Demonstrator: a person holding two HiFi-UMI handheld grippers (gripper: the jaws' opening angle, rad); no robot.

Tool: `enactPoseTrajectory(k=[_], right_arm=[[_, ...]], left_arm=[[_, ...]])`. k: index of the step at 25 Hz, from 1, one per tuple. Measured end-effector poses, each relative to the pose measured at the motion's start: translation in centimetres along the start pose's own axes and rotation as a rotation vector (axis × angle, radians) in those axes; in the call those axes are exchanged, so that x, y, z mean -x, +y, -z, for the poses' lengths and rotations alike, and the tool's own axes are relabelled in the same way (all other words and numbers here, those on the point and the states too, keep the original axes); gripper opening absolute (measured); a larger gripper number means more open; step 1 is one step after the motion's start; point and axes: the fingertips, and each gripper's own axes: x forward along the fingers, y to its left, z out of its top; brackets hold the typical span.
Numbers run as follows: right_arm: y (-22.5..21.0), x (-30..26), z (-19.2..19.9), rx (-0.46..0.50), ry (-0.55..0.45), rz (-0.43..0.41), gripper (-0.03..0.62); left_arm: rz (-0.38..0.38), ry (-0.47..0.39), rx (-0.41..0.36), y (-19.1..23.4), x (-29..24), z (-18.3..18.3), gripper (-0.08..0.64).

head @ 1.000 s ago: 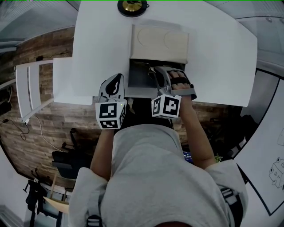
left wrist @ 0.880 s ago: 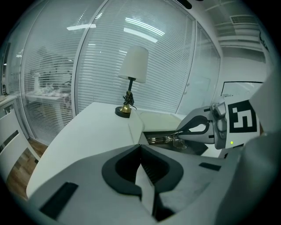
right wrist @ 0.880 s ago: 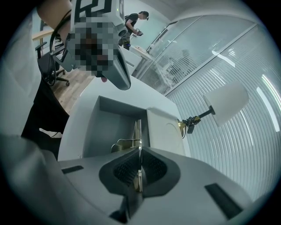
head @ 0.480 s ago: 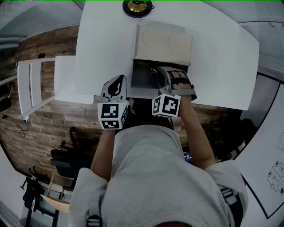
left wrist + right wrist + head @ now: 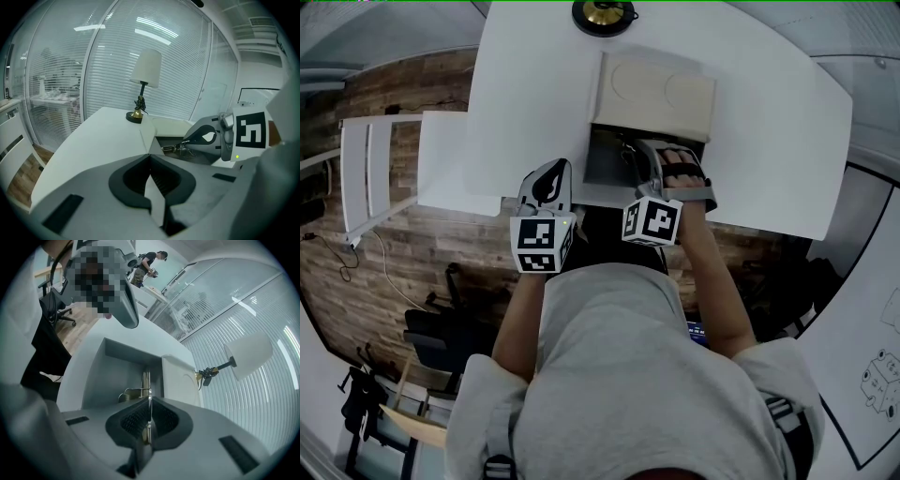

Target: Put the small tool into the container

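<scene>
Container [image 5: 602, 171] with a grey interior, standing open on the white table [image 5: 769, 122], its pale lid [image 5: 656, 92] folded back on the far side. We observed the right gripper [image 5: 149, 403] angled down into the container's open compartment from the near side. Its jaws were pressed together on the small tool [image 5: 144, 380], a thin metal piece with a wire loop at one side. The tool's free end projected beyond the jaw tips, inside the container's walls and above its grey floor. We could not tell whether the tool touched that floor.

We saw the left gripper [image 5: 150, 157] just outside the container's left wall, over the near edge of the table. Its jaw tips met with nothing between them, and it pointed toward the container's near left corner. From the left gripper view, we noted the right gripper's tips and the tool low within the container, to the right of that corner.

A lamp [image 5: 605, 13] with a brass base stood beyond the container's lid, at the far edge of the table.
</scene>
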Motion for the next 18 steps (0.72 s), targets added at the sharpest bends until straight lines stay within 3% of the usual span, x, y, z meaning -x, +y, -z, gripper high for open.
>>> enactPoseTrajectory(k=[9,18], right_arm=[[0.48,-0.25,0.03,-0.005,0.015,-0.012,0.028],[0.81,-0.19,0.08,-0.077,-0.005,-0.049,0.029]], left_arm=[[-0.003,0.0,0.001,0.29,0.44,0.12,0.023],[0.003,0.006,0.007,0.14,0.66,0.41,0.023]])
